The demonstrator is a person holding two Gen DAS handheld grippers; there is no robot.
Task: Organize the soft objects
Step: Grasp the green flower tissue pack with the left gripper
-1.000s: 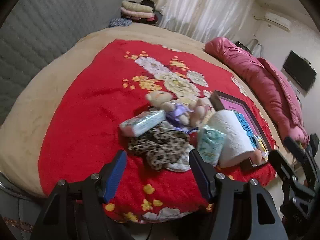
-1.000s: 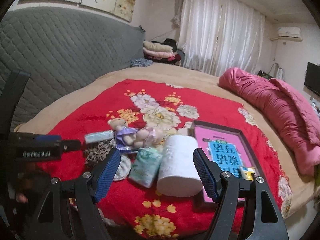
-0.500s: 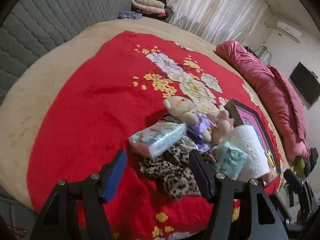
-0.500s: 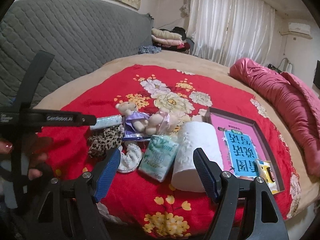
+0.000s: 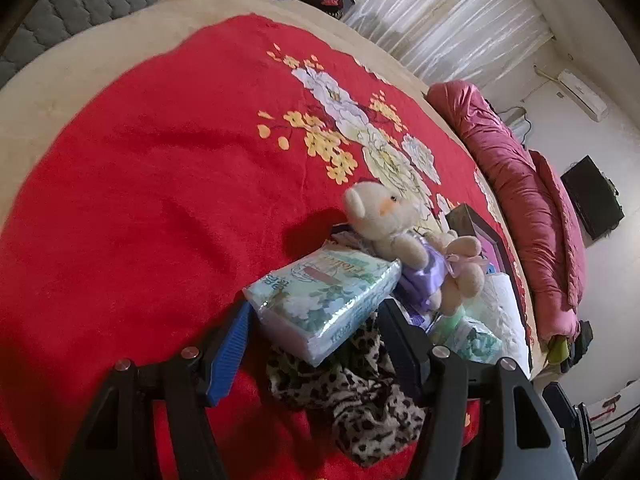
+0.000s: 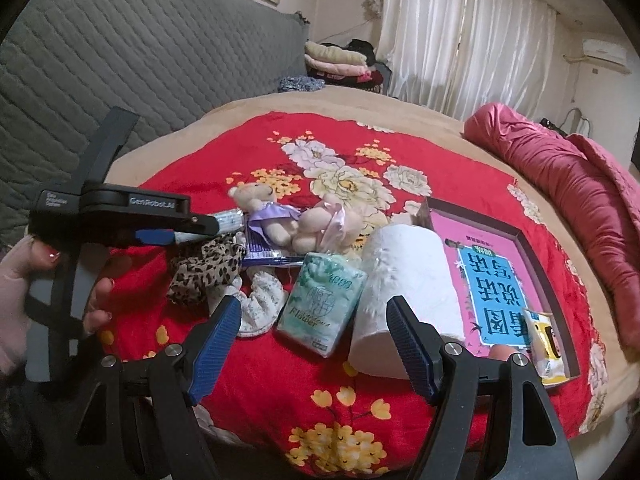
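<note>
On the red blanket point(image 6: 280, 380): two tissue packs point(image 5: 324, 292) point(image 6: 320, 304), one toilet roll point(image 6: 404, 292) (lying sideways)

Left gripper point(image 5: 316, 344) open, 2 fingers straddling a tissue pack point(image 5: 324, 292); contact with the pack not clear. Pack lies on leopard-print cloth point(image 5: 360, 396), atop red floral blanket point(image 5: 140, 184). Teddy bear point(image 5: 404, 236) in purple dress leans just behind the pack, touching it. Second tissue pack point(image 5: 468, 336) and white roll point(image 5: 508, 300) to the right. Pink quilt point(image 5: 532, 208) along far edge.
</note>
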